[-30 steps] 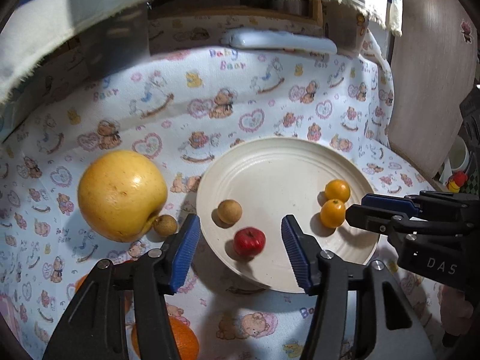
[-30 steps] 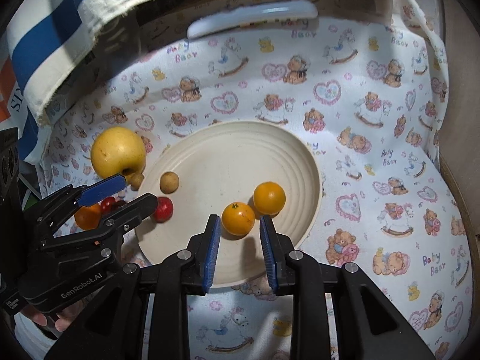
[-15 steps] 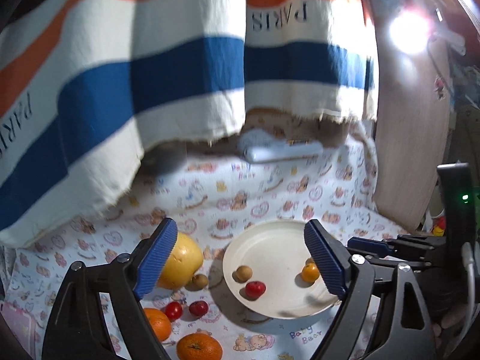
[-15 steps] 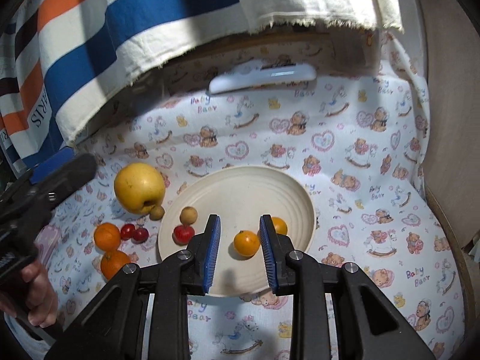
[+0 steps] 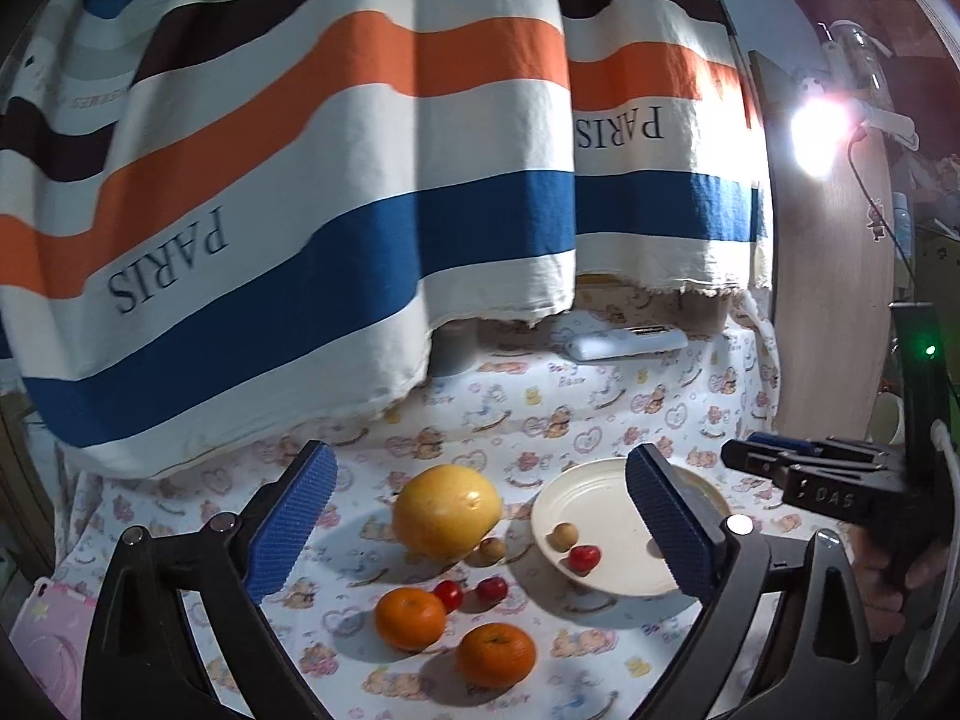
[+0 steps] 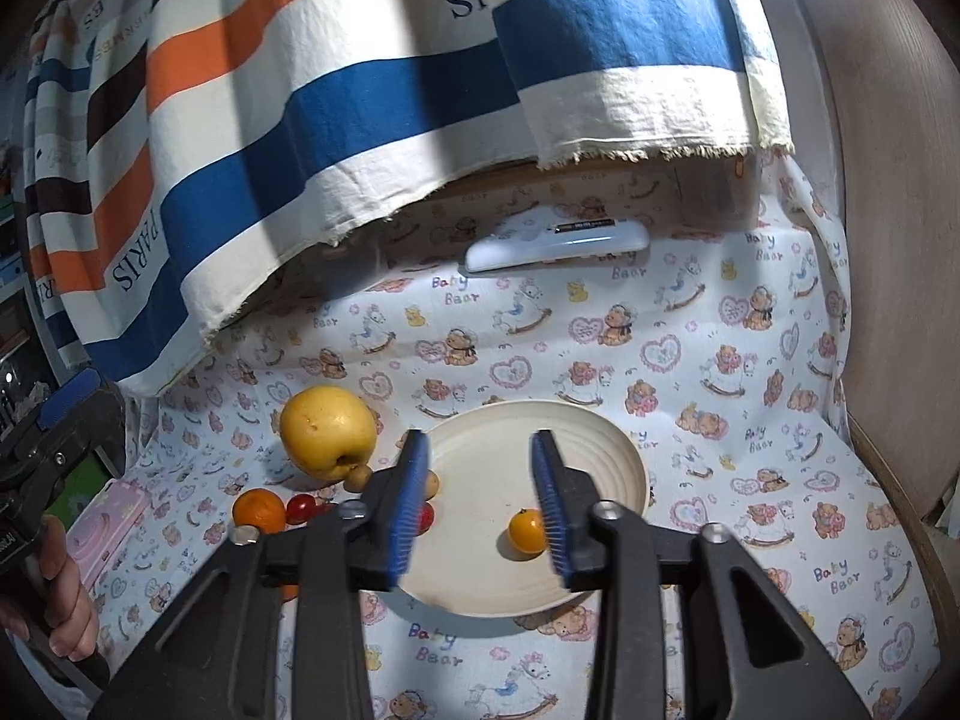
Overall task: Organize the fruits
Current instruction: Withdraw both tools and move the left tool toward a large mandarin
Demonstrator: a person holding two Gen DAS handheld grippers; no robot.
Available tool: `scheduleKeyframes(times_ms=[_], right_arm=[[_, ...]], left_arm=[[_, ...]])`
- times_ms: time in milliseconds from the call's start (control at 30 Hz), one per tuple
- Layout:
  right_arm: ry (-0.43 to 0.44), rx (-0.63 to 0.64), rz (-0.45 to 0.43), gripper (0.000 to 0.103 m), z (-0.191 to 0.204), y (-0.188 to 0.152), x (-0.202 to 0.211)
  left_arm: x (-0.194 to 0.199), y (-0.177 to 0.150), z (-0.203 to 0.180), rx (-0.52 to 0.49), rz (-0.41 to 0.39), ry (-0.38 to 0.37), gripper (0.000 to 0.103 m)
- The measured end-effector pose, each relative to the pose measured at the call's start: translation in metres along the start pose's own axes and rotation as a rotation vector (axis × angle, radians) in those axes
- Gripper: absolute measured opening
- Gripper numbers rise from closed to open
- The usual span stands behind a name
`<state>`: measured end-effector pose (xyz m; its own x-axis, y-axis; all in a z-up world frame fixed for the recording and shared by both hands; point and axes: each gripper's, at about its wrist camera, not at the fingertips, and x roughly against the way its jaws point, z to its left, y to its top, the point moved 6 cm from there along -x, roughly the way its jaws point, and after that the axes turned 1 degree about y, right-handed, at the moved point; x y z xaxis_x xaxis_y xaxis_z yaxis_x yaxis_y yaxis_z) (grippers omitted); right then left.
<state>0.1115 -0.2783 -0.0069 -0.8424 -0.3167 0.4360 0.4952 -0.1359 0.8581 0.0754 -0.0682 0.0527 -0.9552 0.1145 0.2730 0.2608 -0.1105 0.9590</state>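
- Both claws hang empty above the table: the left gripper [image 5: 480, 525] has its blue pads spread wide, and the right gripper [image 6: 480, 504] stands parted more narrowly with nothing between its fingers.
- A cream plate [image 6: 600, 438] sits on a tablecloth [image 6: 750, 480] printed with bears, hearts and "Baby Bear" lettering.
- On the plate lie a small orange fruit [image 6: 527, 531], a small brown fruit [image 5: 564, 536] and a red cherry-like fruit [image 5: 584, 557].
- Just left of the plate rests a large yellow fruit [image 5: 447, 511], with another small brown fruit [image 5: 492, 550] touching its base.
- Nearer the left camera lie two red fruits [image 5: 471, 593] side by side and two oranges [image 5: 453, 639].
- A striped cloth [image 5: 360, 180] in cream, orange, blue and brown, lettered "PARIS" upside down, hangs behind the table, its frayed hem above the far edge.
- A white flat device [image 6: 558, 246] lies at the back of the table below that hem.
- A pink case [image 6: 105, 525] sits at the table's left edge.
- A wooden panel [image 6: 888, 240] stands along the right side, and a bright lamp [image 5: 819, 135] glares above it in the left wrist view.
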Motion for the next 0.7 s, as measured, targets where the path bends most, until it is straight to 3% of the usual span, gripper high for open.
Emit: scheduleKeyframes(times_ms=[133, 233, 333, 500, 700], right_arm=[[-0.002, 0.032, -0.022, 0.05, 0.009, -0.003, 0.002], [-0.006, 0.037, -0.038, 0.062, 0.011, -0.005, 0.003], [-0.017, 0.05, -0.048, 0.063, 0.013, -0.006, 0.002], [-0.04, 0.058, -0.063, 0.071, 0.012, -0.008, 0.001], [-0.044, 0.071, -0.049, 0.076, 0.014, -0.011, -0.004]], left_arm=[[-0.002, -0.012, 0.018, 0.019, 0.019, 0.024, 0.097], [-0.004, -0.018, 0.028, 0.05, 0.044, 0.021, 0.097], [-0.008, -0.023, 0.03, 0.058, 0.084, 0.005, 0.098], [-0.026, -0.046, 0.019, 0.081, 0.222, -0.069, 0.097], [-0.052, -0.083, 0.005, 0.123, 0.414, -0.127, 0.084]])
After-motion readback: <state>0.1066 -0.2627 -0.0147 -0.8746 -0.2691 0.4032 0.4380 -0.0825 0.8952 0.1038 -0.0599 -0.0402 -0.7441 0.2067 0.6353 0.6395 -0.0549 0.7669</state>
